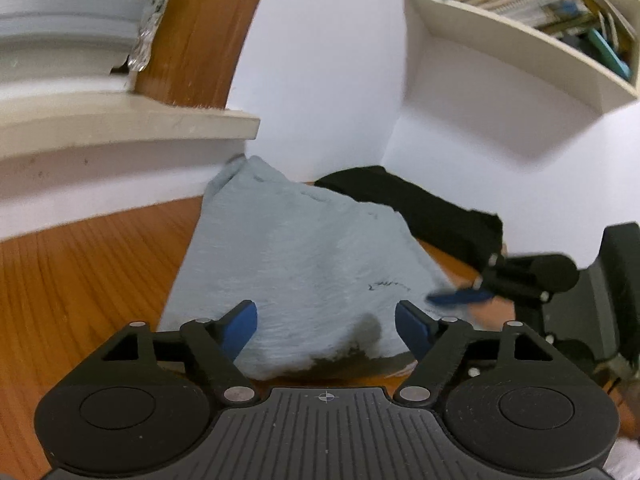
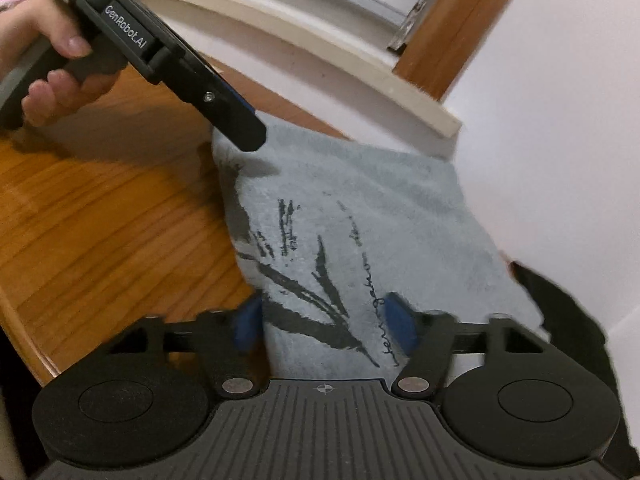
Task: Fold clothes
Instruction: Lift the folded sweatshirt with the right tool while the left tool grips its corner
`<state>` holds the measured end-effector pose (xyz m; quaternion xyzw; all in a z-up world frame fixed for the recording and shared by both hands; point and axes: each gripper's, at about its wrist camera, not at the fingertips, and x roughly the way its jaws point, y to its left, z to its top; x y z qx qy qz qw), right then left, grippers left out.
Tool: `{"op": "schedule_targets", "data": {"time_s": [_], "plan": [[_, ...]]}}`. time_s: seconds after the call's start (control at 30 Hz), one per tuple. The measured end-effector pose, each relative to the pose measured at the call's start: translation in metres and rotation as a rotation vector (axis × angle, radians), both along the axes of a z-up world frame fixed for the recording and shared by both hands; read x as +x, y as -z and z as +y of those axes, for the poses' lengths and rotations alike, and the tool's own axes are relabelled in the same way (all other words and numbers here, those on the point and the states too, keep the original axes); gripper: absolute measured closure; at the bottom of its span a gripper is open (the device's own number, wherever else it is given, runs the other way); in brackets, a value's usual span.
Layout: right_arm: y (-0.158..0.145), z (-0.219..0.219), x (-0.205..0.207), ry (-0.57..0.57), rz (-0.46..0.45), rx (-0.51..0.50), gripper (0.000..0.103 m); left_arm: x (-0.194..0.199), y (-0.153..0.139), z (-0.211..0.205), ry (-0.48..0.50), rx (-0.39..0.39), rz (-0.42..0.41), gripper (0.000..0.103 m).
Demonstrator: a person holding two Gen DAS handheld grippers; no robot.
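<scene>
Pale blue garment [image 1: 304,264] lying on a wooden table [image 1: 80,280], against the white wall and beside a black garment [image 1: 420,208]. Left gripper [image 1: 326,330] spread wide over its near edge, gripping nothing. Right gripper [image 2: 322,320] part-open astride the printed cloth; contact cannot be told.

The words "GenRobot.AI" stand in white letters on the black body of the left gripper [image 2: 240,132]. The light blue garment [image 2: 352,240] carries dark handwriting-like script, too blurred to read.
</scene>
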<state>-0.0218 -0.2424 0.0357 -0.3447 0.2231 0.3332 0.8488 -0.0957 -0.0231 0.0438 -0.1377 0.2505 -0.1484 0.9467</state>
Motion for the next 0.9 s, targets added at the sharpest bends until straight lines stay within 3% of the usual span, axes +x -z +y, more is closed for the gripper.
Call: {"op": "schedule_targets", "data": {"time_s": [0.17, 0.3, 0.37, 0.47, 0.67, 0.73, 0.9], "plan": [[0.0, 0.009, -0.012, -0.039, -0.065, -0.132, 0.077, -0.005, 0.005, 0.004, -0.018, -0.152, 0.038, 0.022], [-0.015, 0.008, -0.015, -0.026, -0.095, -0.095, 0.083, -0.008, 0.01, 0.008, -0.077, -0.316, 0.075, 0.017], [-0.027, 0.005, -0.016, -0.014, -0.118, -0.061, 0.083, -0.01, 0.016, 0.012, -0.122, -0.439, 0.09, 0.009], [-0.046, 0.002, -0.014, 0.005, -0.146, -0.03, 0.084, -0.012, 0.023, 0.016, -0.18, -0.596, 0.118, 0.009], [-0.067, 0.007, 0.004, 0.018, -0.171, -0.01, 0.084, -0.007, 0.039, 0.014, -0.284, -0.839, 0.165, 0.004], [-0.067, 0.007, 0.004, 0.019, -0.169, -0.003, 0.084, -0.002, 0.043, 0.012, -0.315, -0.87, 0.167, 0.004], [-0.065, 0.002, 0.0, 0.009, -0.166, 0.007, 0.085, 0.02, 0.043, 0.014, -0.367, -0.861, 0.155, 0.003]]}}
